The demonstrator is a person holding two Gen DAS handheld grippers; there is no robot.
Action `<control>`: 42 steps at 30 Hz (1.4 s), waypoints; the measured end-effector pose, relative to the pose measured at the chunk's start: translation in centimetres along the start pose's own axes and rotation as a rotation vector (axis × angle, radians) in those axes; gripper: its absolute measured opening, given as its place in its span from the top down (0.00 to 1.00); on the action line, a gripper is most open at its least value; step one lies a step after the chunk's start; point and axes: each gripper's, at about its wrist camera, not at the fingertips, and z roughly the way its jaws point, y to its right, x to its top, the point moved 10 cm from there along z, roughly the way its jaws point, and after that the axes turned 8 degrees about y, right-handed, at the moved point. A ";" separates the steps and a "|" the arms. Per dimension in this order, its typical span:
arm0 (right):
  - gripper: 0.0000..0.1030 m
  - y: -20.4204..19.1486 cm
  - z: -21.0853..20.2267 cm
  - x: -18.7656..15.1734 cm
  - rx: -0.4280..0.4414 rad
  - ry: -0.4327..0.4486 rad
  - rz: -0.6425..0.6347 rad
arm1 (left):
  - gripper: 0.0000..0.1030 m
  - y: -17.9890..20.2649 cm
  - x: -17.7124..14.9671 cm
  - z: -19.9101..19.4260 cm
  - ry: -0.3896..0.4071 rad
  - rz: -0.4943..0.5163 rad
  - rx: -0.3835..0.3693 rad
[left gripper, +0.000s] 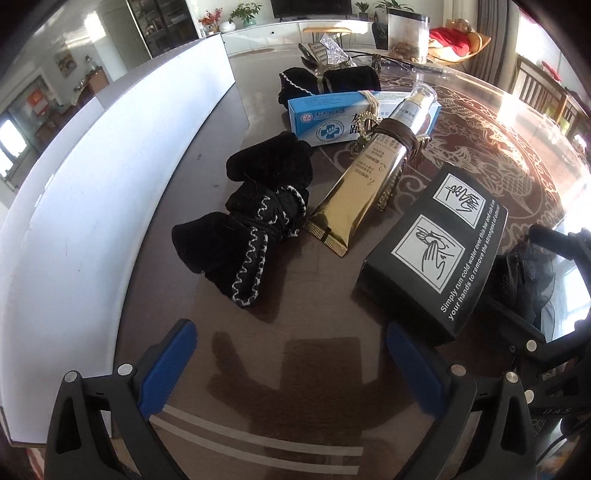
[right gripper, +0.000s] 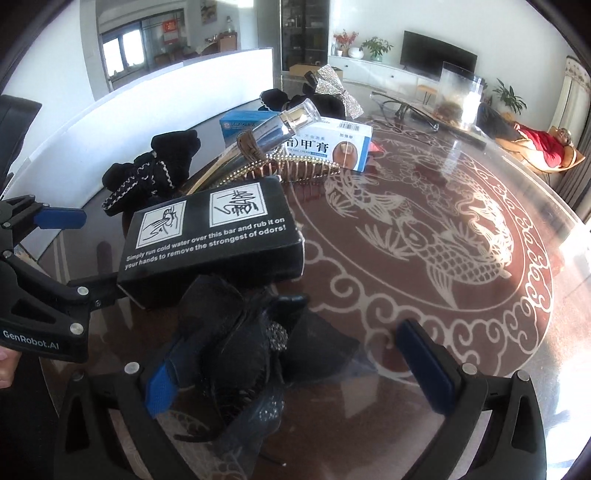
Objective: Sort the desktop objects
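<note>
Blue-padded left gripper (left gripper: pixel 290 365) sits nearest the lens in left wrist view, jaws spread wide w/ nothing between, low over the glass-topped table (left gripper: pixel 480 155) w/ fish pattern. Right gripper (right gripper: pixel 295 373) also spread wide; a black mesh hair bow (right gripper: pixel 236 332) w/ beaded centre lies against its left finger (right gripper: pixel 162 384), but whether it's pinched can't be told, since the right finger stands well apart from it.

White board (left gripper: pixel 110 177) curves along the table's left side. Black soap-bar box (left gripper: pixel 436 243) w/ white hand pictograms & "Simply run cold water…" text lies just ahead-right of the left gripper, near the mesh bow. Blue-white ointment box (left gripper: pixel 332 118) sits further back, middle of the table. Black velvet bow (left gripper: pixel 255 218) w/ white zigzag trim lies near the board, just beside a gold tube (left gripper: pixel 365 177) w/ clear cap, whose upper end leans on the ointment box; a brown hair tie (left gripper: pixel 399 134) wraps the tube. Gold-toothed hair comb (right gripper: pixel 295 166) lies by the tube. 2nd black velvet bow (left gripper: pixel 351 83) behind the ointment box; silver rhinestone bow (right gripper: pixel 334 86) past it. Clear container (left gripper: pixel 408 33) at far edge.
</note>
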 end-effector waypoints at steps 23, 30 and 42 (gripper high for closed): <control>0.00 3.3 1.0 1.0 -0.016 0.001 0.023 | 0.00 3.2 8.9 5.2 0.178 0.019 -0.168; 0.00 3.3 1.0 1.0 -0.016 0.002 0.023 | 0.00 3.0 8.8 5.1 0.177 0.018 -0.169; 0.00 3.4 1.0 1.0 -0.016 0.002 0.023 | 0.00 3.1 8.8 5.1 0.177 0.018 -0.169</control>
